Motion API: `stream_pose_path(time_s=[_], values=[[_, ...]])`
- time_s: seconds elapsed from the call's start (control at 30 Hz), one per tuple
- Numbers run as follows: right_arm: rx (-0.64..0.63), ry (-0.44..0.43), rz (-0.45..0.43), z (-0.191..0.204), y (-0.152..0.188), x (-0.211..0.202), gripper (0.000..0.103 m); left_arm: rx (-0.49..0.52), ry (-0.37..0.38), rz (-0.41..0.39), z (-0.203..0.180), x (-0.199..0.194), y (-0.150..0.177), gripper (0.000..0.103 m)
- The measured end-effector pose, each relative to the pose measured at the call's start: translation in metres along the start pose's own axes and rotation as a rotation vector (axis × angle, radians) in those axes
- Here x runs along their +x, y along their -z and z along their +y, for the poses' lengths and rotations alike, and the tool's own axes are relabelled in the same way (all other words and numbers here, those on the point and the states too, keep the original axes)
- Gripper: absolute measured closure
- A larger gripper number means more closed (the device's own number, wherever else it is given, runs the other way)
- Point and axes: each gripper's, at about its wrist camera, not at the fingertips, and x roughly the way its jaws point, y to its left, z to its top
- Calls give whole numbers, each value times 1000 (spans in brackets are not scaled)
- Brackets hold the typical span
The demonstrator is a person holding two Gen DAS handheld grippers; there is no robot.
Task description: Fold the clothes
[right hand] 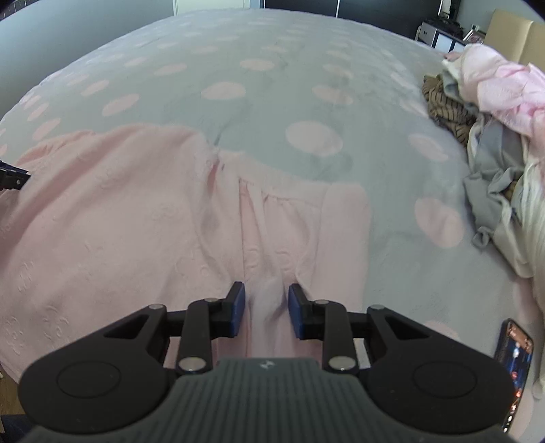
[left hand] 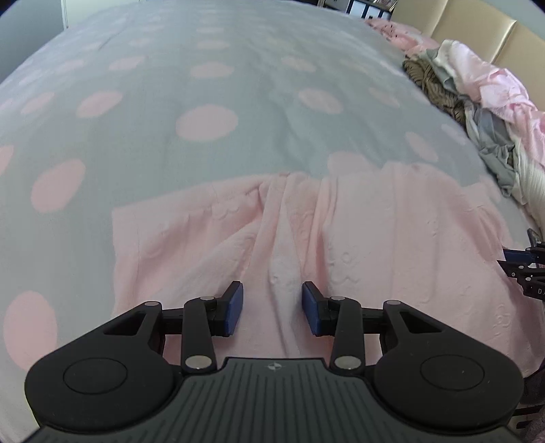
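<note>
A pale pink embossed garment [left hand: 391,238] lies spread on the bed, wrinkled along its middle. My left gripper [left hand: 272,301] hovers low over its near part, open, with a raised crease of the cloth running between the blue pads [left hand: 235,303]. In the right wrist view the same pink garment [right hand: 119,211] fills the left and centre. My right gripper [right hand: 266,303] is open over its narrower right section, a soft ridge of fabric lying between the fingers. The other gripper's black tip shows at each view's edge: the right gripper [left hand: 524,269], the left gripper [right hand: 12,177].
The bed cover [left hand: 211,85] is grey-blue with pink dots. A heap of loose clothes [right hand: 483,112], pink, grey, white and brown striped, lies along the right side by a beige headboard [left hand: 477,30]. A lit phone [right hand: 514,361] rests near the right gripper.
</note>
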Motion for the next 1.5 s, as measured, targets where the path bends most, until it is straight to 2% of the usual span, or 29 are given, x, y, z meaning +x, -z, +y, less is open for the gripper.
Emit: stream_pose_path(time_s=[0.23,0.33,0.47,0.63,0.7,0.73,0.97,1.1,1.17,1.37,1.43,1.5], values=[[-17,-13,7,-2,4,7,72,27,-26,12,-1,3,5,67],[-8,-9,-14,-3,4,2,70,56,-58,-35,-7,-9,7,67],[23,-17,-80,-7,4,-19,58,62,-74,-116,-16,-27,6,67],[67,26,-105,-18,1,-31,52,24,-26,-158,-26,-40,4,67],[80,46,-100,-22,-1,-32,38,28,-10,-161,-34,-40,5,66],[87,56,-97,-25,-2,-32,36,30,1,-154,-38,-38,6,66],[198,20,36,-43,10,-7,31,44,48,-114,-54,-25,11,66],[279,-30,108,-50,20,10,21,40,57,-105,-56,-22,12,66],[307,-47,111,-51,24,14,17,38,62,-100,-57,-21,12,66],[294,-39,102,-39,27,16,19,35,72,-94,-57,-19,13,66],[293,-44,97,-35,27,16,28,36,74,-95,-58,-20,13,66],[301,-77,87,-31,27,15,51,37,75,-99,-57,-21,13,67]])
